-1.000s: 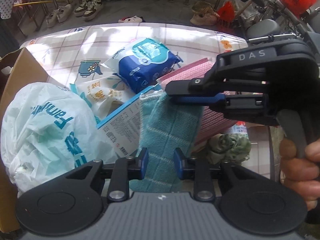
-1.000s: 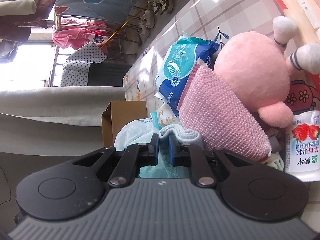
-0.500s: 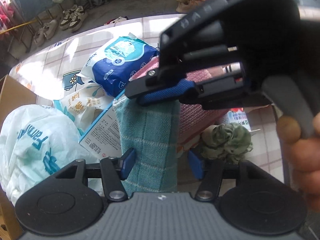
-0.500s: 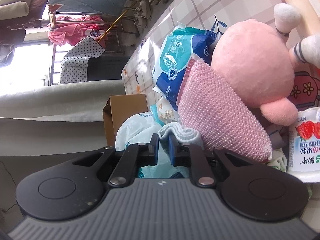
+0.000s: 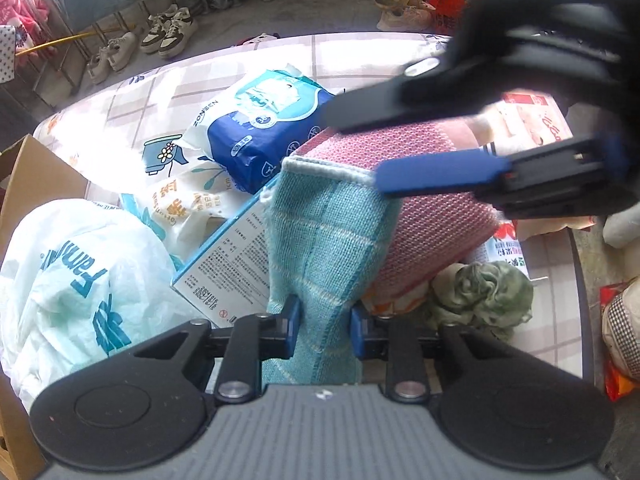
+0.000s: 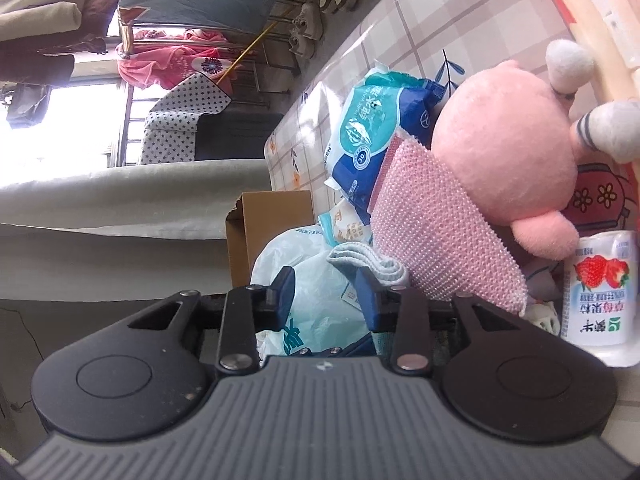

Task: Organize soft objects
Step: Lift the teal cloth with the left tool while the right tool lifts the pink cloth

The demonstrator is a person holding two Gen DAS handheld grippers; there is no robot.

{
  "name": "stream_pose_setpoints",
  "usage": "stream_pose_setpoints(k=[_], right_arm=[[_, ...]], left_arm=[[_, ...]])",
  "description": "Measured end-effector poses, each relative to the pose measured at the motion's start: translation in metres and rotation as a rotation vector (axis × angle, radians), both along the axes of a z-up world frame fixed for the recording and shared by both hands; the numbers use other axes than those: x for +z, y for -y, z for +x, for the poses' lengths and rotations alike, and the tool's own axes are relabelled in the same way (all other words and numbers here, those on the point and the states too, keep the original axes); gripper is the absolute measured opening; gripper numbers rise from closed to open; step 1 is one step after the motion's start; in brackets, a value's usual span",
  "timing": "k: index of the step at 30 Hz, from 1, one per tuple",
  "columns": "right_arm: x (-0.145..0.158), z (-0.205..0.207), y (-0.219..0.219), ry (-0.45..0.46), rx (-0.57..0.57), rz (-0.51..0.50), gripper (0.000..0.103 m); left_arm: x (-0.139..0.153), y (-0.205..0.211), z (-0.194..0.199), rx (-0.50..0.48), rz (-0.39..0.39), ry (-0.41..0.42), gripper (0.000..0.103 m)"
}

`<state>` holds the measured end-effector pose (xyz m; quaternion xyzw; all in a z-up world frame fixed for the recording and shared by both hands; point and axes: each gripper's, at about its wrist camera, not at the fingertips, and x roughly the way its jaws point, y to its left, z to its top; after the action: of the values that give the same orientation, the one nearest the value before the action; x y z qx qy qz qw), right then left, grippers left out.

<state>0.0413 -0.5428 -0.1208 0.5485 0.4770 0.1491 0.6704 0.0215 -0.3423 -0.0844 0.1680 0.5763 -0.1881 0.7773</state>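
Observation:
A teal checked cloth (image 5: 320, 248) hangs down over the pile on the table. My left gripper (image 5: 323, 322) is shut on the cloth's lower part. My right gripper (image 6: 326, 296) is open; the cloth's folded top edge (image 6: 366, 258) lies against its right finger, not clamped. In the left wrist view the right gripper's blue finger (image 5: 440, 172) lies over the cloth's top corner. A pink knitted pad (image 5: 432, 216) sits just behind the cloth, also in the right wrist view (image 6: 436, 228). A pink plush toy (image 6: 504, 144) rests behind it.
A blue wet-wipes pack (image 5: 260, 128), a white plastic bag (image 5: 72, 280), a printed box (image 5: 228, 264), a green crumpled cloth (image 5: 484, 288) and a strawberry drink pack (image 6: 600, 284) crowd the checked table. A cardboard box (image 5: 28, 176) stands at the left.
My right gripper has opened and let go of the cloth's top. My left gripper opened, then closed on the cloth's lower part.

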Motion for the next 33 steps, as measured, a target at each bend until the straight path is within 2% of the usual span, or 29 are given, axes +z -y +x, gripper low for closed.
stream_pose_setpoints(k=[1,3,5,7,9,11,14,18,19,21,24,29,33], right_arm=[[0.004,-0.004,0.005,0.010,-0.011,-0.009,0.040],[0.013,-0.013,0.016,0.028,-0.039,-0.060,0.054],[0.021,-0.019,0.027,0.054,-0.060,-0.124,0.058],[0.025,-0.022,0.035,0.055,-0.066,-0.195,0.065],[0.024,-0.022,0.039,0.039,-0.056,-0.267,0.070],[0.020,-0.019,0.040,0.021,-0.025,-0.320,0.070],[0.011,-0.011,0.034,0.004,0.036,-0.381,0.070],[-0.001,-0.004,0.023,0.000,0.081,-0.378,0.069],[-0.002,-0.003,0.021,-0.004,0.091,-0.374,0.066],[-0.001,-0.004,0.018,0.002,0.103,-0.366,0.037],[0.006,-0.007,0.015,0.028,0.118,-0.361,0.031],[0.000,-0.005,0.019,0.014,0.107,-0.325,0.035],[-0.015,0.001,0.019,-0.007,0.102,-0.268,0.051]], left_arm=[[0.000,0.001,0.000,0.001,0.003,-0.003,0.026],[-0.002,0.002,0.001,0.000,0.011,-0.008,0.030],[-0.004,0.007,0.001,0.000,0.022,-0.011,0.039],[-0.007,0.011,0.002,-0.007,0.041,0.004,0.038],[-0.007,0.013,0.000,-0.017,0.061,0.034,0.030],[-0.004,0.009,0.001,0.010,0.037,0.032,0.022],[-0.001,0.000,0.005,0.065,-0.008,0.005,0.018],[0.003,-0.016,0.012,0.163,-0.101,-0.054,0.017],[0.004,-0.021,0.014,0.192,-0.130,-0.071,0.017],[0.008,-0.030,0.017,0.237,-0.183,-0.086,0.016],[0.012,-0.039,0.020,0.289,-0.253,-0.108,0.016],[0.004,-0.043,0.027,0.329,-0.281,-0.140,0.016],[0.003,-0.038,0.027,0.321,-0.274,-0.132,0.016]])
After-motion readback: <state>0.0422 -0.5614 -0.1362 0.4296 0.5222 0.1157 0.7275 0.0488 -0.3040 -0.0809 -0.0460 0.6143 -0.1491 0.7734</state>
